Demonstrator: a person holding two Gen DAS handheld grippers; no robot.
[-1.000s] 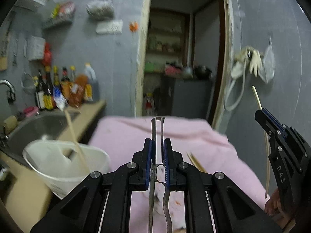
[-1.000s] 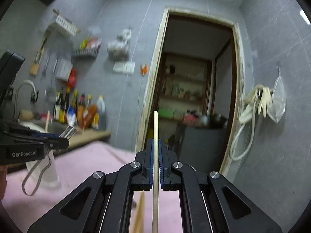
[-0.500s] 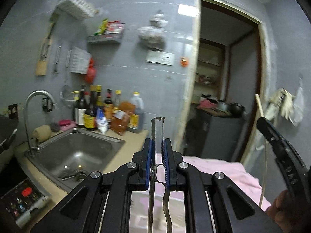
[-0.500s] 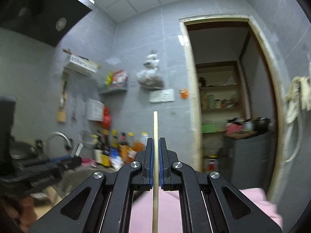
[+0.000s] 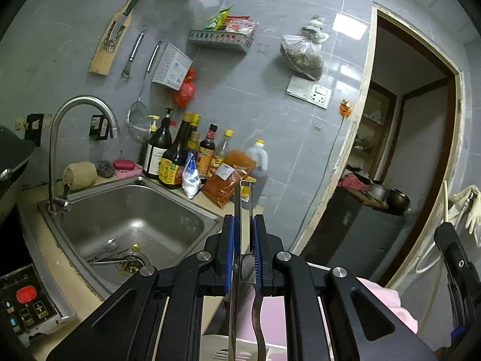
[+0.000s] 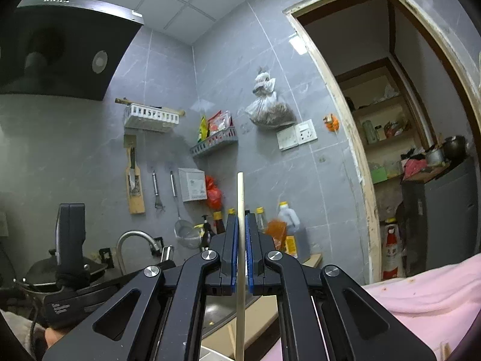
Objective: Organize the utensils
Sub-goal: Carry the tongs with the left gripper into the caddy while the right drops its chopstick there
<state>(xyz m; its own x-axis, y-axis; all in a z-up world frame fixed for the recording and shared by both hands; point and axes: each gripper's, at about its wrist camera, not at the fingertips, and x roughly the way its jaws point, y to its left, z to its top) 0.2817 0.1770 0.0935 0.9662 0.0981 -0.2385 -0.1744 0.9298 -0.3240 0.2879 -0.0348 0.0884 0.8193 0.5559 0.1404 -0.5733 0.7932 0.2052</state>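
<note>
A pair of metal tongs (image 5: 245,210) stood clamped between the blue pads of the left claw (image 5: 244,231), its two arms squeezed close together and its joined end reaching past the fingertips, up over the steel sink (image 5: 132,219). The left claw pointed slightly downward toward the sink corner and the row of sauce bottles (image 5: 180,156) on the worktop (image 5: 207,201). A spoon (image 5: 109,245) and other cutlery lay by the sink drain.

A single pale wooden chopstick (image 6: 240,198) was pinched in the right claw (image 6: 239,234), whose pads were closed tight on it; the stick ran straight along the fingers and rose beyond them. The right claw tilted a little upward toward the tiled wall (image 6: 300,180), with the pink cloth (image 6: 427,288) at its lower right.
</note>
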